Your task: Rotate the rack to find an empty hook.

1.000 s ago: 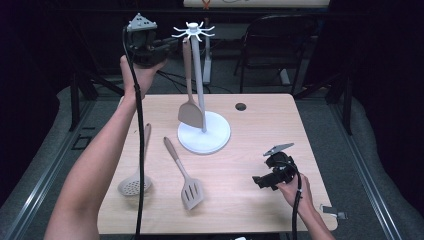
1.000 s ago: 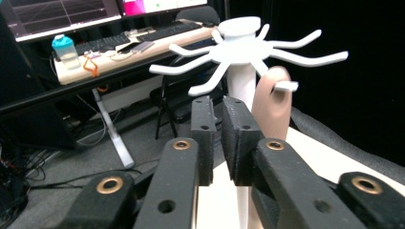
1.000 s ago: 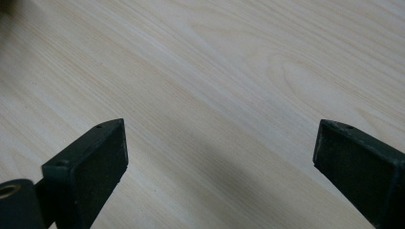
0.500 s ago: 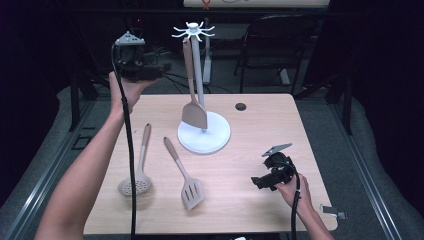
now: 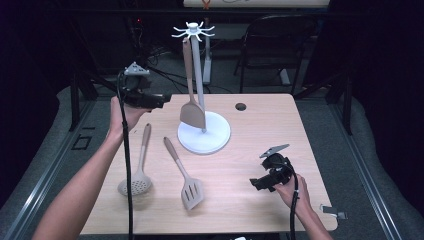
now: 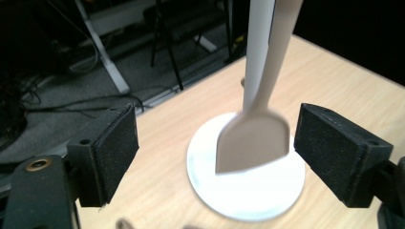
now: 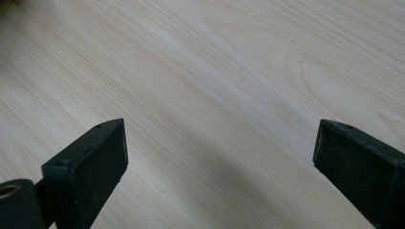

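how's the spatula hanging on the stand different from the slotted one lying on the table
The hanging spatula dangles upright from the white stand, blade down; the slotted spatula lies flat on the table. The hanging blade is solid, the other has slots. Both look the same beige-brown.

The high view looks forward and down on the whole table (image 5: 240, 150), with the white stand (image 5: 204, 131) near its middle. The left gripper view faces that stand (image 6: 246, 183) closely from its side; the right gripper view looks steeply down at bare tabletop (image 7: 215, 95), very near.
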Motion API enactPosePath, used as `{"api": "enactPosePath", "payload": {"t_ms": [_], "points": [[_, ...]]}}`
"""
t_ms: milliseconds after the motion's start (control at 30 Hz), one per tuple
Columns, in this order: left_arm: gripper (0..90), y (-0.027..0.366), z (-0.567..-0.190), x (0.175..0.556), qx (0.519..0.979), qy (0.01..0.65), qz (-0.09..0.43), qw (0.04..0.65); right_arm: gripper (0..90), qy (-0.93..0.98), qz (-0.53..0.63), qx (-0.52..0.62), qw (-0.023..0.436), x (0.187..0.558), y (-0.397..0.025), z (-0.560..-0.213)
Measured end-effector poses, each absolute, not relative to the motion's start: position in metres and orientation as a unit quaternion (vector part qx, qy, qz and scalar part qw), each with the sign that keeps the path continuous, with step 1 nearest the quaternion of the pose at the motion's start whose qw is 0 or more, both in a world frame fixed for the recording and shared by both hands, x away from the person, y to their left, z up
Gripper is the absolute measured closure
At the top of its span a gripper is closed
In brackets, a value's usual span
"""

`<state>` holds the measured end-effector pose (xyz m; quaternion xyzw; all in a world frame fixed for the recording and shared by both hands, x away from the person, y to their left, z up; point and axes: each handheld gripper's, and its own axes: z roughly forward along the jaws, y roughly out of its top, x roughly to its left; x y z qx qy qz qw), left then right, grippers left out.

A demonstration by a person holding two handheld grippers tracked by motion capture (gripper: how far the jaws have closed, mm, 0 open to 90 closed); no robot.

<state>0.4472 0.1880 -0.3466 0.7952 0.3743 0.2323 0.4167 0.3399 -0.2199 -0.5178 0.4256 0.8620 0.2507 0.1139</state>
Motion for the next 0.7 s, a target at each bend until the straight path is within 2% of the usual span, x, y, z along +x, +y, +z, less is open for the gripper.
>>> {"api": "enactPosePath", "payload": {"t_ms": [700], "points": [[9.6, 0.188, -0.443, 0.412, 0.830, 0.401, 0.196, 0.335, 3.7, 0.870, 0.248, 0.412, 0.108, 0.339, -0.215, -0.520]]}}
